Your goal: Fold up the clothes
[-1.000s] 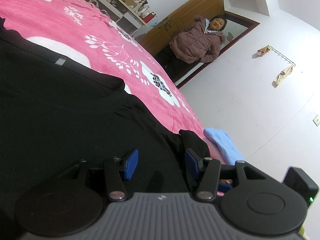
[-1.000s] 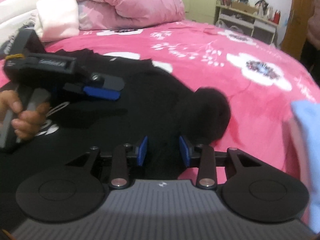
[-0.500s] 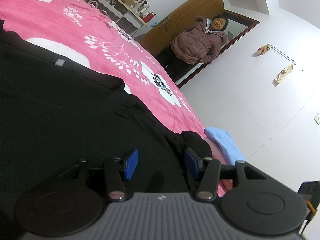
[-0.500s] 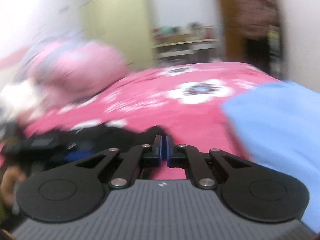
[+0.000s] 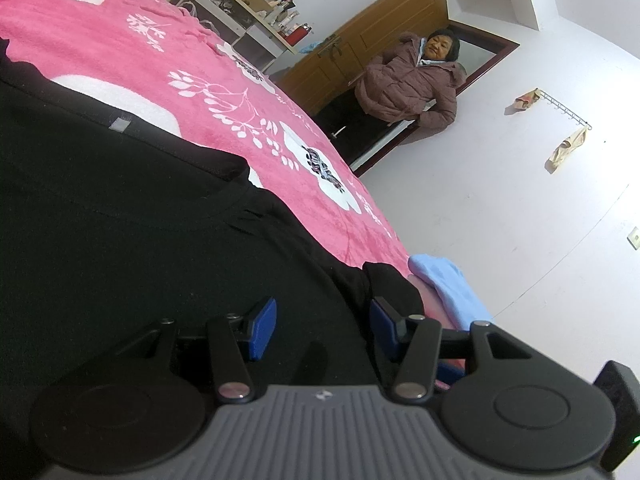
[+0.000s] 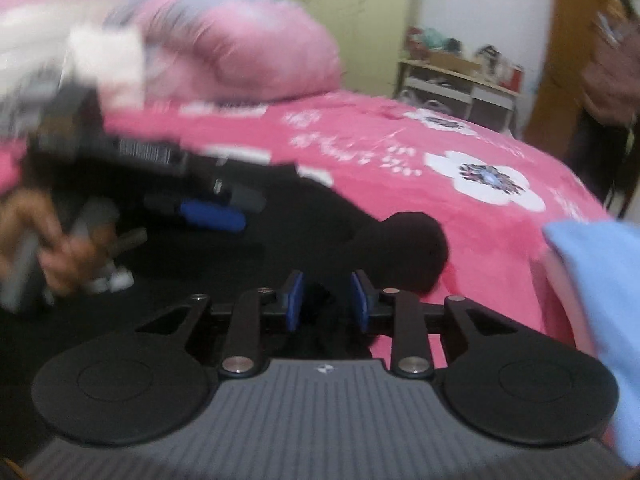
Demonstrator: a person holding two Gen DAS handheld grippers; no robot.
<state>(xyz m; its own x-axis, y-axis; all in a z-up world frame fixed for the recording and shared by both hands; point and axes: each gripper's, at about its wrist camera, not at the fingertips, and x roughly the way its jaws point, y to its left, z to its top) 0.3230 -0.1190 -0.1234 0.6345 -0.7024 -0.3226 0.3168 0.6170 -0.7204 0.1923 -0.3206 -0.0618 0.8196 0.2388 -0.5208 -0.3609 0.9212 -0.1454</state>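
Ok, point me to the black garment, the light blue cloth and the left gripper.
black garment (image 5: 140,240): left wrist view, on its flat body.
light blue cloth (image 5: 448,280): left wrist view, on its folded top.
left gripper (image 5: 322,324): left wrist view, midway between its blue pads.

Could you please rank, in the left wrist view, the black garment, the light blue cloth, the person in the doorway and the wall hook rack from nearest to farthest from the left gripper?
From the left gripper:
1. Black garment: directly under the fingers, spreading left.
2. Light blue cloth: just ahead, right, at the bed's edge.
3. Person in the doorway and wall hook rack: both far away, upper right; too close to call.
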